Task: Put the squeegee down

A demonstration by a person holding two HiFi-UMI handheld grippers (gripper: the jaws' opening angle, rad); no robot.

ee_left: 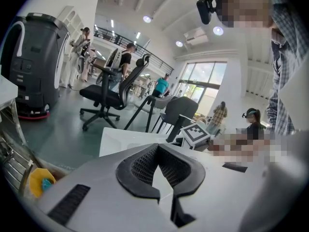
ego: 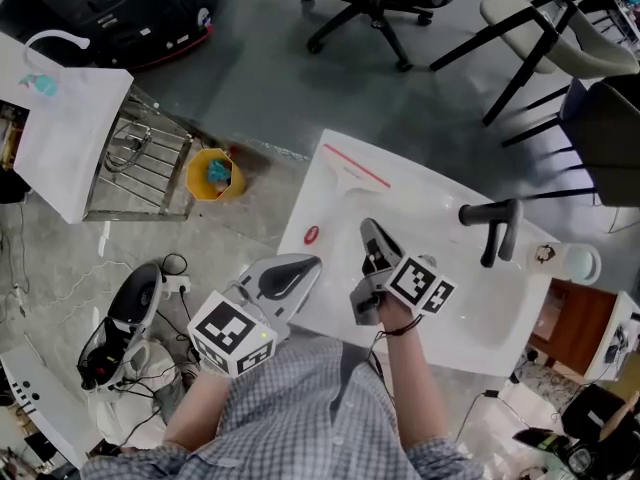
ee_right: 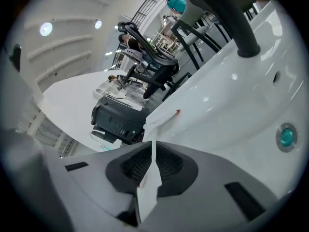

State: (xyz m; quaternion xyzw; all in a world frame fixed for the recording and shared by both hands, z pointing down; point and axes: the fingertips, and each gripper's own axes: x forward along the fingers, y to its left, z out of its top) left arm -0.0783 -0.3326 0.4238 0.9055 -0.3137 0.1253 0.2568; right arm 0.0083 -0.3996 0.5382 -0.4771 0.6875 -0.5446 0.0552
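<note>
At the far left we see a white bag (ego: 62, 133) leaning beside a wire rack (ego: 140, 163), and just right of the rack a small yellow bucket (ego: 213, 175) with something teal inside, all on the grey floor. Nearer us, the left gripper (ego: 312, 262) hangs over the near-left edge of the white sink (ego: 450, 298), its marker cube (ego: 232, 333) toward our chest. In the left gripper view its dark pads meet at the tips with nothing caught between them, so we read its jaws as clenched and empty. A small red oval mark (ego: 311, 235) sits on the sink's left rim just beyond that gripper. The squeegee (ego: 352, 168) lies flat on the far-left part of the sink, its red edge along the back rim and its white handle pointing toward us; it touches neither gripper and lies apart from both, ahead of the right one. The right gripper (ego: 371, 230) hovers over the middle of the basin, held in our right hand (ego: 395, 313), its tip aimed toward the squeegee. In the right gripper view its pads come together at the tips, only a thin white sliver of sink showing behind them, so its jaws are closed on nothing. Further right a black faucet (ego: 497, 226) stands at the sink's back edge, and a brown wooden cabinet (ego: 575, 328) sits beside the sink's right end.
</note>
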